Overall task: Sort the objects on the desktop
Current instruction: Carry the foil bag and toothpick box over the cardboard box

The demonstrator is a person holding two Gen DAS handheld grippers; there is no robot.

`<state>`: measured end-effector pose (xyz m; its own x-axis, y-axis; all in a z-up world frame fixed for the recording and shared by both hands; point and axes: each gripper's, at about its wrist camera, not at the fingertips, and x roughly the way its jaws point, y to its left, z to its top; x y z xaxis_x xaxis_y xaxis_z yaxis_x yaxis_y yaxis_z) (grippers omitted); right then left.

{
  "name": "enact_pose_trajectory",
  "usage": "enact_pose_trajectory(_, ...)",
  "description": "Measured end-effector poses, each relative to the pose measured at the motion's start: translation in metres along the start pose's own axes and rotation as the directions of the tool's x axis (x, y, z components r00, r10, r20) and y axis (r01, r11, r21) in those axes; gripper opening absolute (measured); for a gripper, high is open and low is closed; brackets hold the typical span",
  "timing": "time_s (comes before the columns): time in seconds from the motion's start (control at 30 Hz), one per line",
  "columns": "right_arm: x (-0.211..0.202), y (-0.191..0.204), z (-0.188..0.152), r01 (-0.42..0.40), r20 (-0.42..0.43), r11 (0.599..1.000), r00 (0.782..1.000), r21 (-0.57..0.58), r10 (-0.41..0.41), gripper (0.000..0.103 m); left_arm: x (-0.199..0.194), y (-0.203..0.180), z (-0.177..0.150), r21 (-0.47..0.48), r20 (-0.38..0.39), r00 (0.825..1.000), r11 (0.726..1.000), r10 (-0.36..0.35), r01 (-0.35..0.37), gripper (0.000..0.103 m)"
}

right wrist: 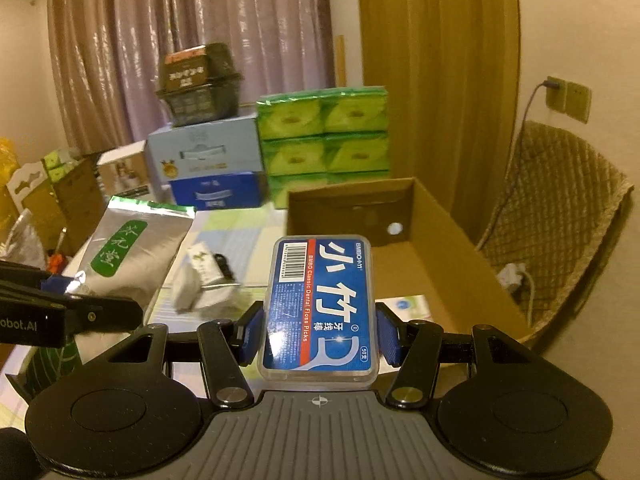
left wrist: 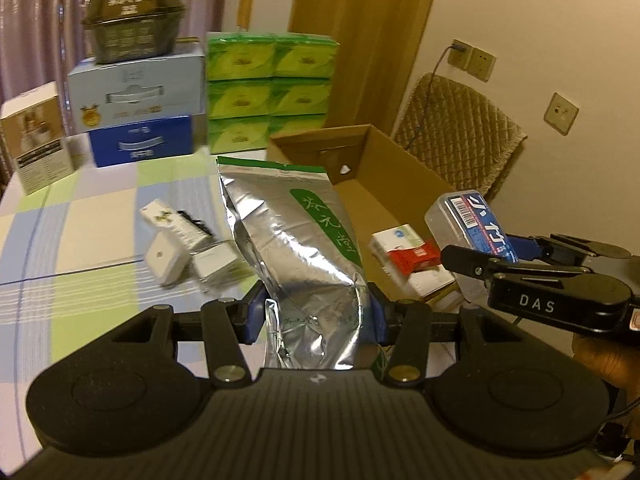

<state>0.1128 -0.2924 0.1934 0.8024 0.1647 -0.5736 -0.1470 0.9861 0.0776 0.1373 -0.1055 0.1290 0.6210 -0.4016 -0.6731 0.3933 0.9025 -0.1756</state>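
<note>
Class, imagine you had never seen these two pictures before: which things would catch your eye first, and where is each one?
First, the crinkled silver foil pouch with a green label, clamped upright in the left gripper over the checked tablecloth. Next, the blue dental floss pick box, held by the right gripper before the open cardboard box. Behind, green tissue packs are stacked high.

A crinkled silver foil tea pouch with a green label stands upright, pinched at its lower end. A clear dental floss pick box with a blue label is held above the open cardboard box, where red and white packets lie.
</note>
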Motion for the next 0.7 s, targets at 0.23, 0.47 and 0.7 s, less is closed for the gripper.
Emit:
enact_pose_trajectory(0.23,0.010,-0.040,0.010,0.036,-0.001,0.999,0.999,0.016,-0.036,0.054,0.028,-0.021,0.013,-0.020,-0.019,0.999,0.999,-0.035,0.034,0.045)
enact_pose_trajectory(0.47,0.031,-0.072,0.026,0.041,-0.013,0.999,0.999,0.023,-0.041,0.054,0.061,-0.035,0.032,-0.045,-0.034,0.998,0.998,-0.054,0.052,0.045)
enact_pose_trajectory(0.7,0.056,-0.097,0.037,0.045,-0.038,0.998,0.998,0.046,-0.044,0.054,0.100,-0.051,0.054,-0.048,-0.053,0.995,0.996,-0.083,0.081,0.045)
